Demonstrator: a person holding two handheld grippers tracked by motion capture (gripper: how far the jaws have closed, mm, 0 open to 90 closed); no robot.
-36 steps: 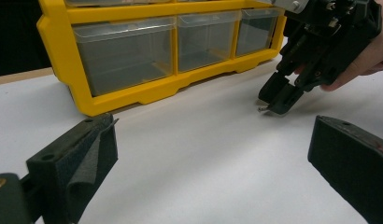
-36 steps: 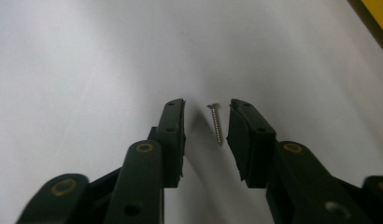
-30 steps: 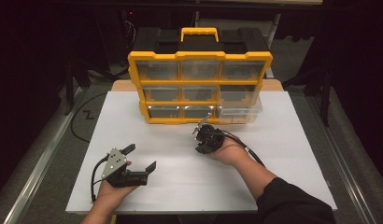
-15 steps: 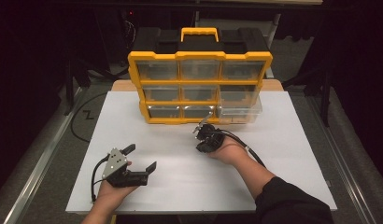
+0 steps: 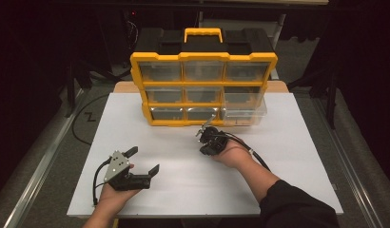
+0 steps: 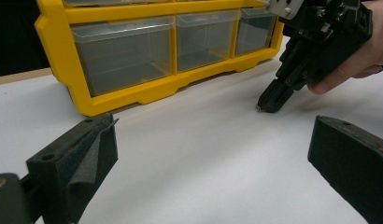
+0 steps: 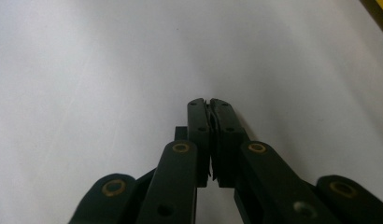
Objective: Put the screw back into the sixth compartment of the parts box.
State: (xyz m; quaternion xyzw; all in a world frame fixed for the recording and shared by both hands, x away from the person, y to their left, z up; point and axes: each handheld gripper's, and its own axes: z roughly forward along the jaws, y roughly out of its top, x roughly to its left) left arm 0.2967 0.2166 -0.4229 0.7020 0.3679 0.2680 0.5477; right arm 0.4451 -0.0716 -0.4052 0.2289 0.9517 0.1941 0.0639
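Right gripper (image 5: 202, 146) low over white table sheet (image 5: 288, 142), jaws pressed together, apparently nothing between them, tips angled down just before yellow plastic drawer cabinet with clear bins (image 5: 202, 88). Left gripper (image 5: 144, 161) near front-left of sheet, well apart from cabinet, jaws spread wide, empty. Bottom-right clear drawer (image 5: 244, 115) sits pulled out slightly.

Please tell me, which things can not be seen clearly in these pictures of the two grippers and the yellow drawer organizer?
- Drawer contents: in the high view the clear drawers of the organizer are too small to judge.
- Organizer top rows: cut off by the upper edge in the left gripper view.
- Right gripper: whether its shut jaws pinch something tiny cannot be told.
- Left gripper: in its own view, the right jaw is cut off by the edge.
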